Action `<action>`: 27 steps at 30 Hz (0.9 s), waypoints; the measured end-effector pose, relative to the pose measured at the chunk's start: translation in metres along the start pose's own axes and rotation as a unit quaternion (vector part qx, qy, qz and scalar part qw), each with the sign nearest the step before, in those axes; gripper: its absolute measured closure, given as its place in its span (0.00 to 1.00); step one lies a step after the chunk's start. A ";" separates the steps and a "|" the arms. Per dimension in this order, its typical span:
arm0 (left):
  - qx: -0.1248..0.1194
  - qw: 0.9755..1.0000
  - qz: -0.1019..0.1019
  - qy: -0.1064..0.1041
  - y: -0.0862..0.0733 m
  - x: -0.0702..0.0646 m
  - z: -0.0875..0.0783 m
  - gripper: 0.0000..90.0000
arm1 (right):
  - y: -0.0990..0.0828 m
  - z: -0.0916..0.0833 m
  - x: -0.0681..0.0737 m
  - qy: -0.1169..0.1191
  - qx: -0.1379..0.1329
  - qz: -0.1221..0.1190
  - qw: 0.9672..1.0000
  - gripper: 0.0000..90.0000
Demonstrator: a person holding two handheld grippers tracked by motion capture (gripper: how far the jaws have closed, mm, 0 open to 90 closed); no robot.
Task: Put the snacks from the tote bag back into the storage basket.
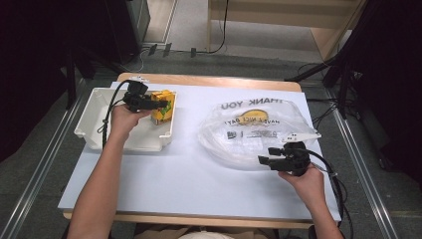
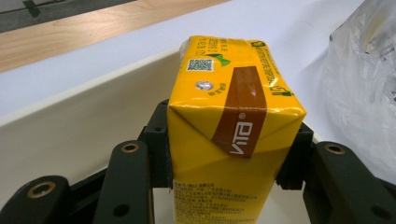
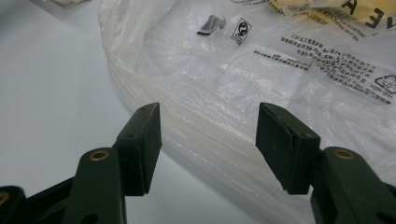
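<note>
A yellow drink carton point(image 1: 164, 112) with a brown stripe is at the far right corner of the white bin point(image 1: 94, 117). My left gripper point(image 1: 158, 104) is shut on it. In the left gripper view both pads press the sides of the carton point(image 2: 224, 116), and the bin wall point(image 2: 84, 121) runs behind it. Whether the carton rests on the bin floor is hidden. A clear plastic bag point(image 1: 254, 129) printed "THANK YOU" lies at the right of the table. My right gripper point(image 1: 263, 160) stands open at the bag's near edge. In the right gripper view its jaws point(image 3: 208, 140) frame the bag's rim point(image 3: 280, 70) without pressing on it.
The white mat point(image 1: 189, 174) covers the wooden table, with bare room between the bin and the bag. Metal rails run along both sides of the table. Cables trail from both grippers.
</note>
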State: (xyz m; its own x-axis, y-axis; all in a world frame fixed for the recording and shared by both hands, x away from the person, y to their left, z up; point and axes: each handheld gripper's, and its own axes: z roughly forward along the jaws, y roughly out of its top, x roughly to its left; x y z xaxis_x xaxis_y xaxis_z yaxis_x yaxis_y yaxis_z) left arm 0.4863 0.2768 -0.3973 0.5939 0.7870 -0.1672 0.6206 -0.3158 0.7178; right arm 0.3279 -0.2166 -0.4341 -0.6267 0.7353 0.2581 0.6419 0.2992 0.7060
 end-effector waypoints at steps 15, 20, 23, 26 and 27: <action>0.012 1.000 0.013 -0.003 -0.008 -0.001 -0.005 0.56 | -0.001 0.000 0.000 -0.003 0.005 -0.003 1.000 0.46; 0.018 1.000 0.015 -0.004 -0.008 -0.002 -0.005 0.56 | -0.001 0.000 0.000 -0.003 0.005 -0.004 1.000 0.46; 0.018 1.000 0.010 -0.011 -0.008 -0.002 -0.005 0.54 | -0.001 0.000 0.001 -0.003 0.005 -0.003 1.000 0.46; 0.024 1.000 0.015 -0.013 -0.008 -0.002 -0.005 0.52 | -0.001 0.000 0.001 -0.003 0.006 -0.004 1.000 0.46; 0.025 0.999 0.017 -0.013 -0.008 -0.003 -0.005 0.52 | -0.001 0.000 0.001 -0.004 0.006 -0.004 1.000 0.46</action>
State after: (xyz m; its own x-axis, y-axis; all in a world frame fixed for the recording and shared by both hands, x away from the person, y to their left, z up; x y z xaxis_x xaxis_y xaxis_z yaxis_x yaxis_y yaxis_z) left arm 0.4769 0.2798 -0.3994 0.6272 0.7620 -0.1612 0.6245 -0.3684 0.6887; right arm 0.3267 -0.2166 -0.4344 -0.6291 0.7369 0.2474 0.6415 0.3124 0.7006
